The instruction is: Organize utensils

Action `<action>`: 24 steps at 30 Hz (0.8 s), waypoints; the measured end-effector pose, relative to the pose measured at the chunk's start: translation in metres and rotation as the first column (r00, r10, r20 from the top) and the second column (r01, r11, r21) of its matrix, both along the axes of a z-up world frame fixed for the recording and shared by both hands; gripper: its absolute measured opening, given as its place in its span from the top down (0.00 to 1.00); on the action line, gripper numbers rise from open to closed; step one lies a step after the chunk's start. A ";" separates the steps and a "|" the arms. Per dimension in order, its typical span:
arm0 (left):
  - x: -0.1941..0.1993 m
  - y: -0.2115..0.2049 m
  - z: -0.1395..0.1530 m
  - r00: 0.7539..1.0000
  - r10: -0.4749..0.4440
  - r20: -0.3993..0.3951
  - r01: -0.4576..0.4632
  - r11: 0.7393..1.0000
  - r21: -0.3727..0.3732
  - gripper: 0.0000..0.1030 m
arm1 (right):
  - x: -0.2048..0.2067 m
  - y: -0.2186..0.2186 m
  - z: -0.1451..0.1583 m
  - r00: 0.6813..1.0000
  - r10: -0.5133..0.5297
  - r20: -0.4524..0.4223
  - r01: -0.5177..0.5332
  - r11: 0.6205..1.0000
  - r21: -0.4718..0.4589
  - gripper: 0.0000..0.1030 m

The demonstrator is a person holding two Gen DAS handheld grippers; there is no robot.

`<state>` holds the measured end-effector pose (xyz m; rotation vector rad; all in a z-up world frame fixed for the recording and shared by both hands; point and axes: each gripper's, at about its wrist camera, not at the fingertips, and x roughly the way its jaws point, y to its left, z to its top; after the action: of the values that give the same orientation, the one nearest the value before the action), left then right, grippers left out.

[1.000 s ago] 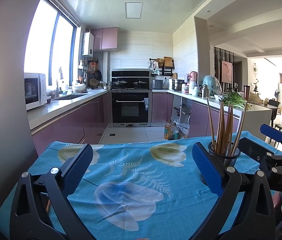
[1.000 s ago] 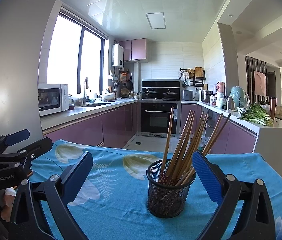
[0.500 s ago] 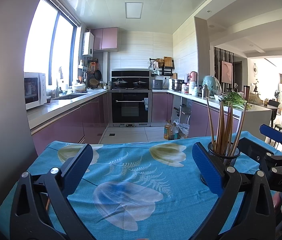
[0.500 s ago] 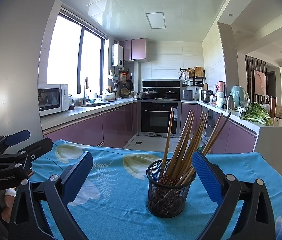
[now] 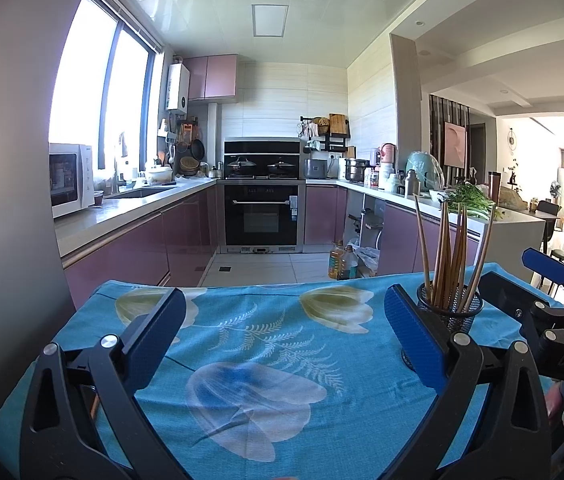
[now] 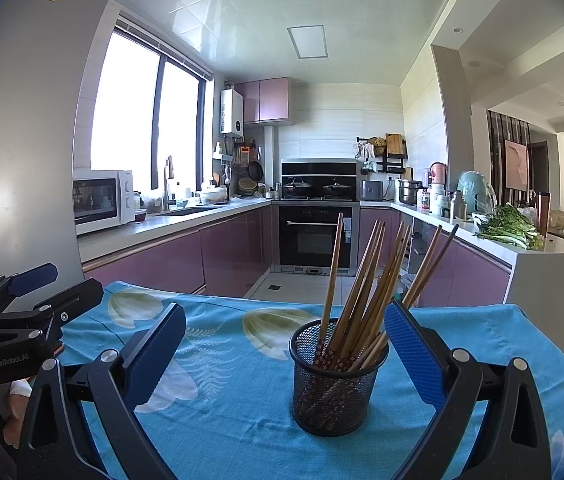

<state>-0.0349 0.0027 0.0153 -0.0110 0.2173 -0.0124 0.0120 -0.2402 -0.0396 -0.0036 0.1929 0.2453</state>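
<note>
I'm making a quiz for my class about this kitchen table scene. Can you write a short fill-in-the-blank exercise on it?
1. The chopsticks stand in a black mesh ____.
2. The jaws of the right gripper are ____, with nothing between them but the cup.
3. The tablecloth is mostly ____ with a flower print.
4. The left gripper holds ____.

Missing words: cup; open; blue; nothing

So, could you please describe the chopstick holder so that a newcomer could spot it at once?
Find the table under the blue floral cloth. On it stands a black wire-mesh cup, between the right gripper's open fingers. Nothing else on the cloth is upright, and wooden chopsticks fan out of it.
</note>
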 end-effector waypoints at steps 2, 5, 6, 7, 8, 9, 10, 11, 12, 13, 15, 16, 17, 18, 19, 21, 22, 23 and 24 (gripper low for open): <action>0.000 0.000 0.000 1.000 -0.001 0.000 0.001 1.000 -0.001 0.05 | 0.000 -0.001 0.000 1.000 -0.001 0.000 0.001 1.000 0.002 0.07; 0.001 -0.001 -0.001 1.000 0.001 -0.001 -0.001 1.000 0.000 0.05 | 0.001 0.000 0.000 1.000 -0.002 -0.002 0.002 1.000 0.002 0.07; 0.001 -0.001 -0.002 1.000 0.002 -0.001 -0.002 1.000 -0.001 0.05 | 0.000 0.000 0.000 1.000 -0.002 -0.002 0.002 1.000 0.002 0.07; 0.000 -0.001 -0.001 1.000 0.002 -0.001 -0.002 1.000 0.000 0.05 | 0.000 0.000 0.000 1.000 -0.002 -0.003 0.002 1.000 0.002 0.07; 0.000 -0.001 -0.001 1.000 0.002 -0.001 -0.002 1.000 -0.001 0.05 | 0.000 0.000 0.000 1.000 -0.002 -0.003 0.002 1.000 0.003 0.07; 0.000 -0.001 -0.001 1.000 0.002 -0.001 -0.002 1.000 -0.001 0.05 | 0.000 0.000 0.000 1.000 -0.002 -0.001 0.002 1.000 0.003 0.07; 0.000 -0.001 -0.001 1.000 0.003 -0.001 -0.003 1.000 -0.001 0.05 | 0.000 0.000 0.000 1.000 -0.003 -0.001 0.003 1.000 0.003 0.07; 0.000 -0.001 -0.001 1.000 0.002 0.000 -0.002 1.000 -0.001 0.05 | 0.000 0.000 0.000 1.000 -0.004 -0.001 0.004 1.000 0.003 0.07; 0.000 -0.001 -0.001 1.000 0.001 -0.001 -0.001 1.000 -0.001 0.05 | 0.000 0.000 0.000 1.000 -0.005 -0.001 0.005 1.000 0.005 0.07; 0.000 -0.001 -0.001 1.000 0.002 0.000 -0.002 1.000 0.000 0.05 | 0.000 0.000 0.000 1.000 -0.005 -0.002 0.005 1.000 0.007 0.07; 0.000 -0.002 -0.001 1.000 0.002 -0.001 -0.002 1.000 0.000 0.05 | 0.001 0.000 0.000 1.000 -0.008 -0.004 0.008 1.000 0.010 0.07; 0.000 -0.002 -0.001 1.000 0.003 0.000 -0.003 1.000 0.000 0.05 | 0.001 -0.001 -0.001 1.000 -0.007 -0.004 0.007 1.000 0.012 0.07; 0.000 -0.002 -0.002 1.000 0.003 0.000 -0.003 1.000 0.001 0.05 | 0.002 -0.001 -0.001 1.000 -0.008 -0.005 0.008 1.000 0.012 0.07; 0.000 -0.002 -0.001 1.000 0.003 -0.001 -0.003 1.000 0.000 0.05 | 0.001 -0.001 -0.001 1.000 -0.009 -0.005 0.009 1.000 0.010 0.07; 0.000 -0.002 -0.001 1.000 0.002 0.000 -0.002 1.000 0.000 0.05 | 0.001 -0.001 -0.001 1.000 -0.008 -0.004 0.008 1.000 0.011 0.07; 0.001 -0.003 -0.001 1.000 0.003 0.000 -0.003 1.000 0.002 0.05 | 0.001 -0.001 -0.001 1.000 -0.009 -0.004 0.009 1.000 0.011 0.07; 0.002 -0.004 -0.002 1.000 0.003 0.001 -0.003 1.000 0.002 0.05 | 0.001 -0.001 -0.001 1.000 -0.009 -0.004 0.009 1.000 0.011 0.07; 0.002 -0.004 -0.002 1.000 0.002 0.001 -0.002 1.000 0.001 0.05 | 0.001 -0.001 -0.002 1.000 -0.009 -0.004 0.009 1.000 0.012 0.07; 0.002 -0.004 -0.002 1.000 0.002 0.001 -0.002 1.000 0.002 0.05 | 0.001 -0.001 -0.002 1.000 -0.009 -0.004 0.009 1.000 0.011 0.07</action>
<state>-0.0329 -0.0014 0.0131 -0.0094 0.2160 -0.0103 0.0132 -0.2412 -0.0414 0.0086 0.1951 0.2371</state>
